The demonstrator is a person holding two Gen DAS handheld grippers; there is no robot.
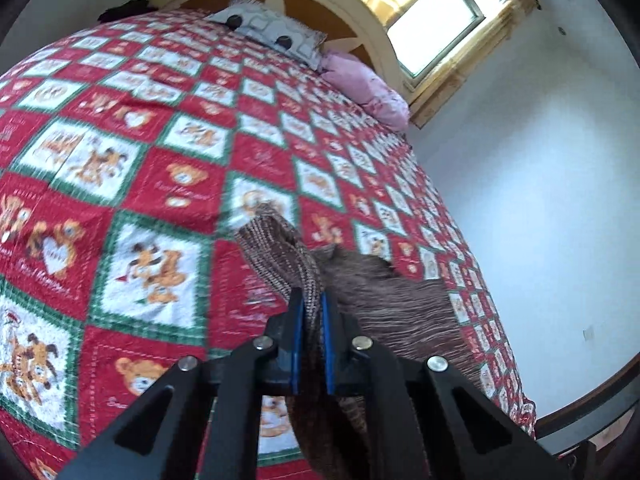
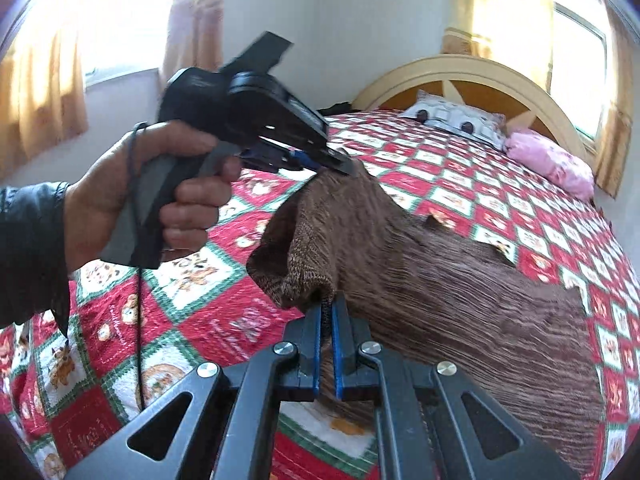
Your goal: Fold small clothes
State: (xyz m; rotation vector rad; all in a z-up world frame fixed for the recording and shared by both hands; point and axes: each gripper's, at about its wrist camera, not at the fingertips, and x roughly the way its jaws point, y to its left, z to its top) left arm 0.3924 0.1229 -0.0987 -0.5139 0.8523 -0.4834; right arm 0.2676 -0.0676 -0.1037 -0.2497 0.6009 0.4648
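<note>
A brown knitted garment (image 2: 460, 292) lies spread on the bed, with one edge lifted. My left gripper (image 1: 310, 304) is shut on a bunched fold of the garment (image 1: 288, 256) and holds it above the quilt. It also shows in the right wrist view (image 2: 340, 164), held in a hand, pinching the raised edge. My right gripper (image 2: 329, 312) is shut on another part of the same lifted edge, close in front of the left one. The cloth hangs slack between the two grippers.
The bed has a red, white and green teddy-bear quilt (image 1: 160, 152). A grey patterned pillow (image 1: 272, 30) and a pink pillow (image 1: 368, 88) lie at the headboard (image 2: 472, 76). The bed's right edge drops off beside a white wall (image 1: 540, 200). Windows with yellow curtains (image 2: 36, 92) stand behind.
</note>
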